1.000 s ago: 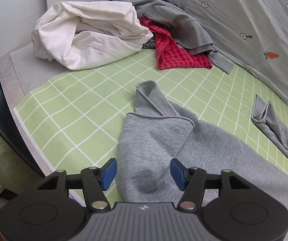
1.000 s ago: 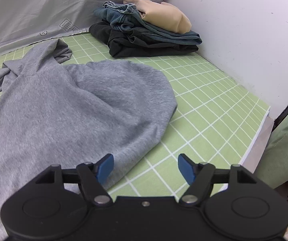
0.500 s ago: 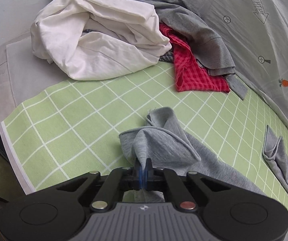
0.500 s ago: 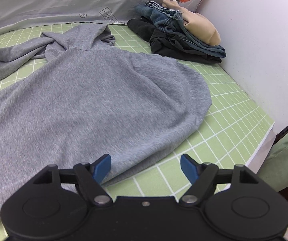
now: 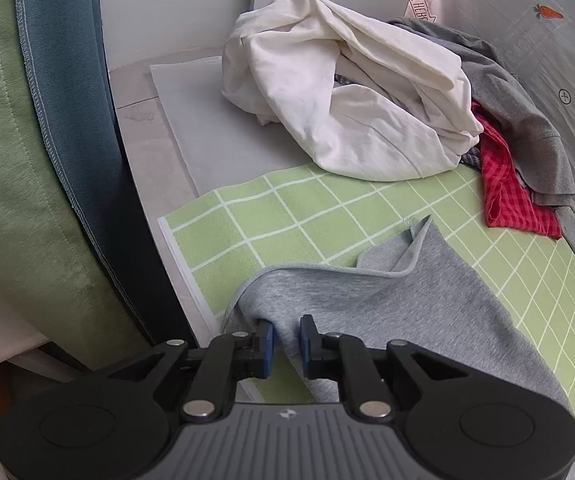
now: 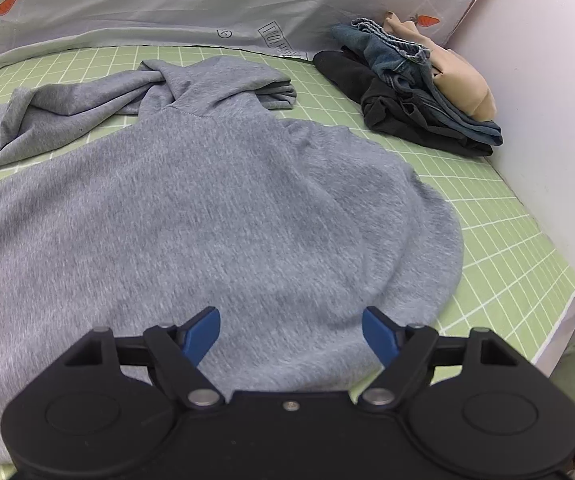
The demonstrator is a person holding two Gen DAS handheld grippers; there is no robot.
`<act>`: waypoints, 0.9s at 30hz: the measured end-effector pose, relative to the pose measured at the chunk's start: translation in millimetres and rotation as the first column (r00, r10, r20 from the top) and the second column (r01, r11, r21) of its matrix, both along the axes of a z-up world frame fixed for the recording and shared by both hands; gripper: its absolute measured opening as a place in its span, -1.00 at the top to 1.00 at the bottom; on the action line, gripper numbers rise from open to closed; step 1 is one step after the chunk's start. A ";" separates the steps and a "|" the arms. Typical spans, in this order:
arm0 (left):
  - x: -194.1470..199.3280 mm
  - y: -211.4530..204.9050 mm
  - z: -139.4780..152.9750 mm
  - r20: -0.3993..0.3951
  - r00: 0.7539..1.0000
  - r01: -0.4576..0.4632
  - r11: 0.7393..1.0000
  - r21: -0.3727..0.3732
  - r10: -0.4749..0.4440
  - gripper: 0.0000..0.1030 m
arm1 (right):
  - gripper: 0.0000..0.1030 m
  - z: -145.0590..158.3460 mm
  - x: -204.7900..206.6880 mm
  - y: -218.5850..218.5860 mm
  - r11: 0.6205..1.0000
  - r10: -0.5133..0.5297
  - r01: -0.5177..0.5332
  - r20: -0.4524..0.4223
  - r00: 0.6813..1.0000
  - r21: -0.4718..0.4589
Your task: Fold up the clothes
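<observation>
**Grey hoodie pinched at one corner, spread flat at the other**

We see the left gripper (image 5: pixel 286 339) with its blue pads nearly together, clamped on a fold of the grey hoodie (image 5: pixel 371 304) at the near edge of the green grid mat (image 5: pixel 287 216). The fabric bunches up directly ahead of the pads and drapes away to their right. Farther ahead and to the right, a crumpled white garment (image 5: pixel 347 92) lies against a red checked cloth (image 5: pixel 507 192) and a dark grey shirt (image 5: pixel 527 112).

On the other side, we find the right gripper (image 6: pixel 290 334) with its fingers spread wide apart, holding nothing, poised over the hoodie's lower body. The hoodie (image 6: pixel 215 208) lies flat ahead of it, hood toward the far side, one sleeve trailing off to the left. Ahead and to the right, a stack of folded clothes (image 6: pixel 419 92) sits by the white wall (image 6: pixel 547 80), well apart from the hoodie.
</observation>
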State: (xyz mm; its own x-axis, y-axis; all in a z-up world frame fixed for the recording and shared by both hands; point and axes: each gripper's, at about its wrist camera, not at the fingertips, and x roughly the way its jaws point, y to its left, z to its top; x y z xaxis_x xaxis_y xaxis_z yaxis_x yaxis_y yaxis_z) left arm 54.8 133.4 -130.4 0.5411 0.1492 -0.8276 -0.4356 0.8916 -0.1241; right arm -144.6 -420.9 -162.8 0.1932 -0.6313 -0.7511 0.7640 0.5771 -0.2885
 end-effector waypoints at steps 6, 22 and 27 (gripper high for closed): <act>-14.8 -59.9 28.4 0.076 0.990 0.112 0.991 0.076 -0.118 -0.10 | -0.66 5.0 -27.3 -33.1 0.999 -0.036 0.036 0.053 0.998 0.003; -45.7 -279.6 7.3 -0.102 0.794 0.606 0.794 0.047 -0.599 -0.57 | -0.77 21.1 -90.7 -166.6 0.978 -0.208 0.192 0.307 0.929 0.082; -44.5 -315.9 -7.6 -0.133 0.770 0.630 0.777 0.003 -0.624 -0.57 | -0.76 15.5 -92.3 -208.0 0.980 -0.194 0.160 0.354 0.915 0.122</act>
